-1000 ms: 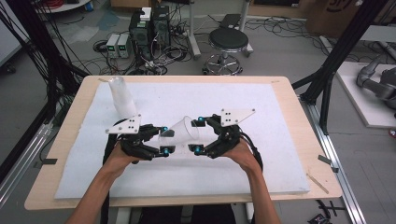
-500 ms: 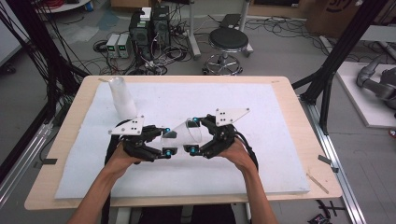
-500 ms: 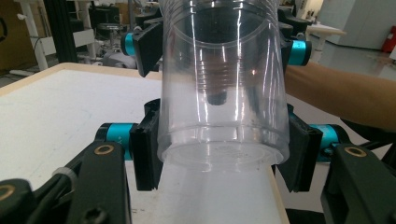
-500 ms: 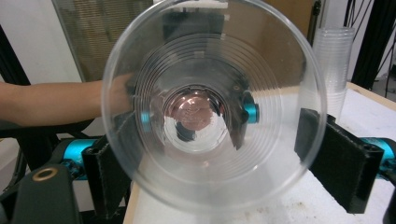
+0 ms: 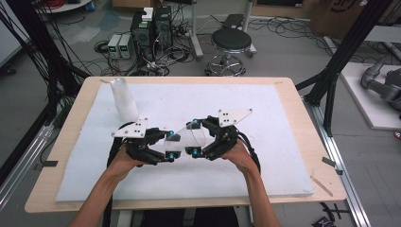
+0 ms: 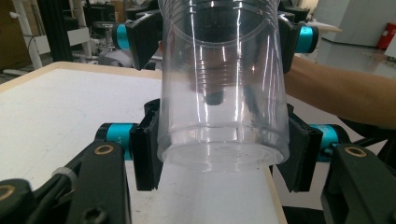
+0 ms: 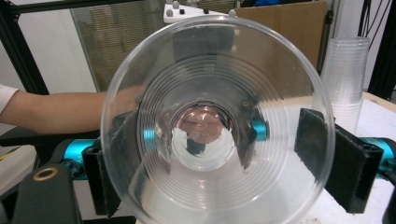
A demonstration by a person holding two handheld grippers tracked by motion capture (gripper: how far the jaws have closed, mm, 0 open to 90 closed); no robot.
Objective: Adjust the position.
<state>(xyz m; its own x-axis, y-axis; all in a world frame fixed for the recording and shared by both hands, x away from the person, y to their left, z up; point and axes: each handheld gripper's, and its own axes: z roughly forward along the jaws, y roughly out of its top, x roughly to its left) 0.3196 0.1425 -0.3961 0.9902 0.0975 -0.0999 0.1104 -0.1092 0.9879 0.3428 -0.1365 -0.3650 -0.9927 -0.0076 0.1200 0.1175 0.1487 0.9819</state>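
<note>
A: What does the high view give you?

B: Both hands meet over the white mat, and a clear plastic cup lies sideways between the left gripper and the right gripper, above the mat. A stack of cups stands near the mat's far left corner, well apart from the hands.

A: And the gripper views?

B: The left gripper view looks along the cup from its base end. The left gripper has one black pad on each side of the wall just above the base, and both press on it. Farther up, the right gripper sits at the rim end, either side of the cup.

A: So the left one has it?

B: Yes, closed around the base end, jaws still fairly wide because the cup fills them.

A: The right?

B: The right gripper view looks straight into the cup's mouth. The right gripper has its pads flanking the rim; the right-hand pad stands a little apart from it, so the jaws look spread, not gripping. The cup stack shows behind.
</note>
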